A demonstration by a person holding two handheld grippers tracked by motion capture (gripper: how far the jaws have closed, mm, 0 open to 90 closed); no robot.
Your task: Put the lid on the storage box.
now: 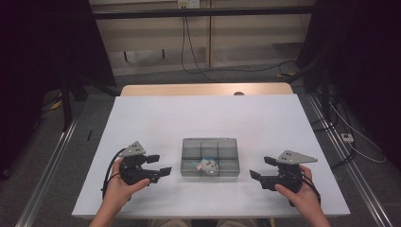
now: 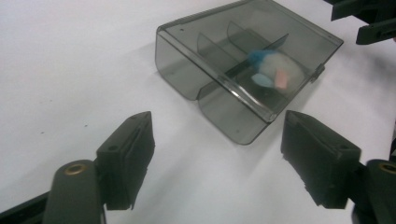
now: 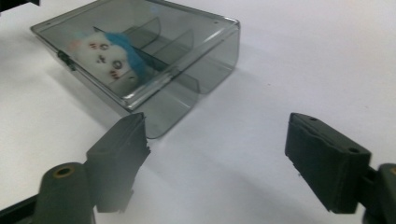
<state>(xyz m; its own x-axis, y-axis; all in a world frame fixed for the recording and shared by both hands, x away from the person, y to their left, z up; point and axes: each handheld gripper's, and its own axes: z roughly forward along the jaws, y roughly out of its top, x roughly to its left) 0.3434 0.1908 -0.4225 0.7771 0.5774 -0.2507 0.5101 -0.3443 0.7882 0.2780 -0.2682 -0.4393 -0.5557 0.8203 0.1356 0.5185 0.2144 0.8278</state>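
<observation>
A smoky clear plastic box (image 1: 210,157) with inner dividers lies on the white table (image 1: 156,118), lid down. Inside its near middle compartment sits a small white toy (image 1: 208,165) with blue and pink marks. My left gripper (image 1: 160,165) rests to the left of the box, jaws open and pointed at it. My right gripper (image 1: 261,168) mirrors it on the right, also open. In the left gripper view the box (image 2: 247,70) and toy (image 2: 275,70) lie beyond the left gripper's (image 2: 217,158) empty jaws. The right gripper view shows the box (image 3: 140,56) ahead of the right gripper (image 3: 217,158), nothing between the pads.
A wooden strip (image 1: 203,89) runs along the table's far edge. Cables (image 1: 194,56) trail over the floor behind, and a power strip (image 1: 348,137) lies at the right. Metal rails (image 1: 52,156) flank the table. White tabletop spreads around the box.
</observation>
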